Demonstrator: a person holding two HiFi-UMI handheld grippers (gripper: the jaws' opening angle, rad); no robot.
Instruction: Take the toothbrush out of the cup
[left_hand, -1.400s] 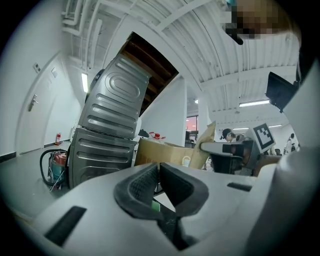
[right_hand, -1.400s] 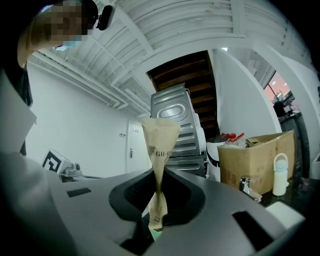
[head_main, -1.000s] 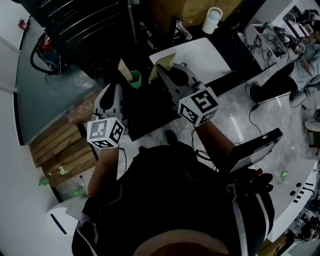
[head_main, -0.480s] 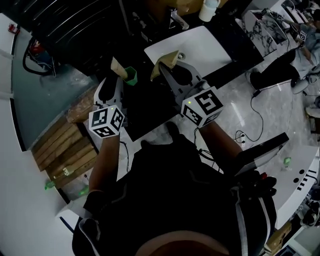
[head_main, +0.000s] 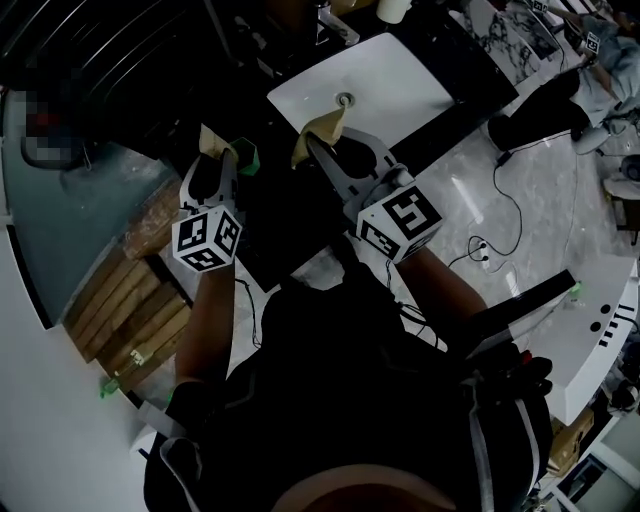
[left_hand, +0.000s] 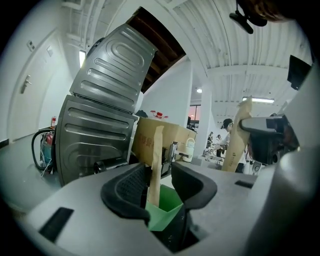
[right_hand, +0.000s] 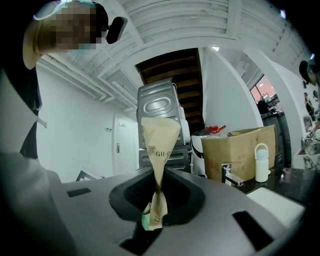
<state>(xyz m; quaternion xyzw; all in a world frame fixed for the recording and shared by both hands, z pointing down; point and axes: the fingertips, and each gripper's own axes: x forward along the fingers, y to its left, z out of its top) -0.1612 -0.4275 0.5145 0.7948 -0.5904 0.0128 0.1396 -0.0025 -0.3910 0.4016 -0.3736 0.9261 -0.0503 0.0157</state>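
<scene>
The toothbrush (right_hand: 160, 150), in its brown paper wrap, is out of the cup (left_hand: 167, 210) and pinched in the right gripper (right_hand: 159, 192). Those jaws are pressed nearly together on the wrap's narrow lower part, and the wide end stands upright above them. In the head view the toothbrush (head_main: 322, 128) sticks up from the tips of the right gripper (head_main: 335, 150), just before the white sink (head_main: 400, 100).

The green cup sits low between the jaws of the left gripper (left_hand: 162, 192). These jaws are spread wide and have just been opening, and the pads do not press on the cup; we cannot tell whether either one touches it. A second packet (left_hand: 156, 165) stands upright in the cup, between the jaws and nearer the left one.

From above, we see both forearms reaching forward side by side, marker cubes up. The left gripper (head_main: 215, 165) tips slightly down, with the cup (head_main: 247, 157) at its tips, and the right one lies about level.
</scene>
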